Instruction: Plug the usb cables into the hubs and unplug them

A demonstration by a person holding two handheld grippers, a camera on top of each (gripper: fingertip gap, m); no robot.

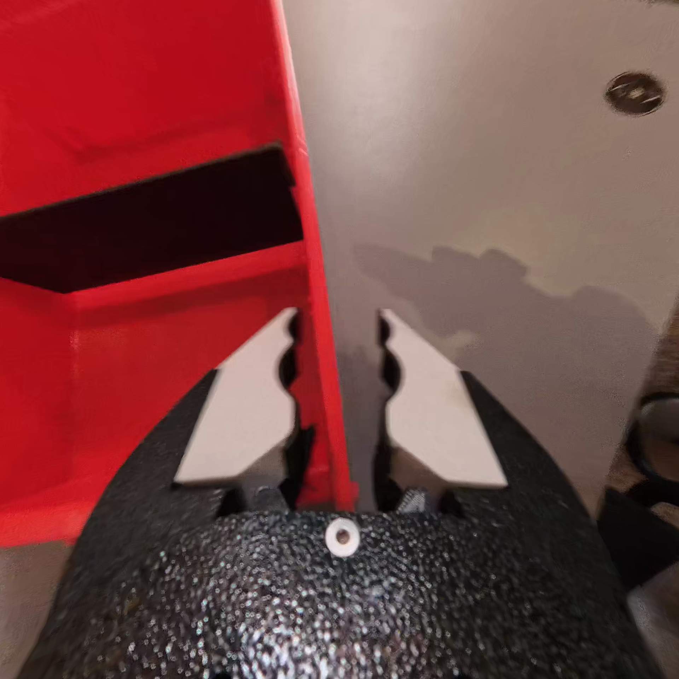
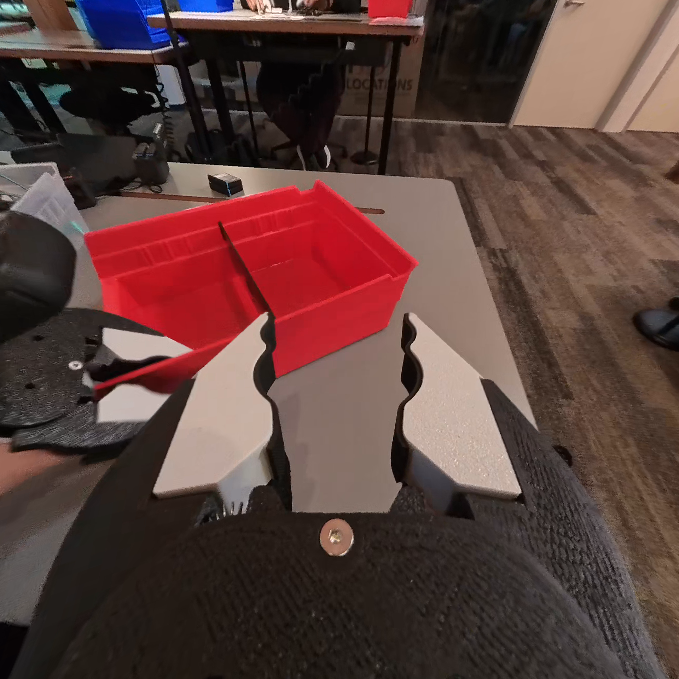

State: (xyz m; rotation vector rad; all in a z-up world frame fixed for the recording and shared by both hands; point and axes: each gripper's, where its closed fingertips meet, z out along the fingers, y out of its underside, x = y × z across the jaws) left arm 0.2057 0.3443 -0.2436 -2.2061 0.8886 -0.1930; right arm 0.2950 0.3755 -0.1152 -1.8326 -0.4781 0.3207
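No USB cable or hub shows in either view. A red plastic bin (image 2: 330, 330) with a black divider (image 2: 242, 268) stands empty on the grey table (image 2: 422, 227). My left gripper (image 1: 338, 312) straddles the bin's near wall (image 1: 319, 367); the wall lies against the left finger, with a gap to the right finger. The bin's inside (image 1: 147, 110) and divider (image 1: 147, 227) fill the left of that view. The left gripper also shows in the right wrist view (image 2: 121, 371). My right gripper (image 2: 338, 319) is open and empty above the table, in front of the bin.
A small black box (image 2: 225, 183) lies behind the bin. A clear plastic container (image 2: 44, 205) stands at the far left. The table's right edge drops to carpet, where a shoe (image 2: 657, 327) shows. A metal grommet (image 1: 635, 93) sits in the tabletop. A person sits at a far desk.
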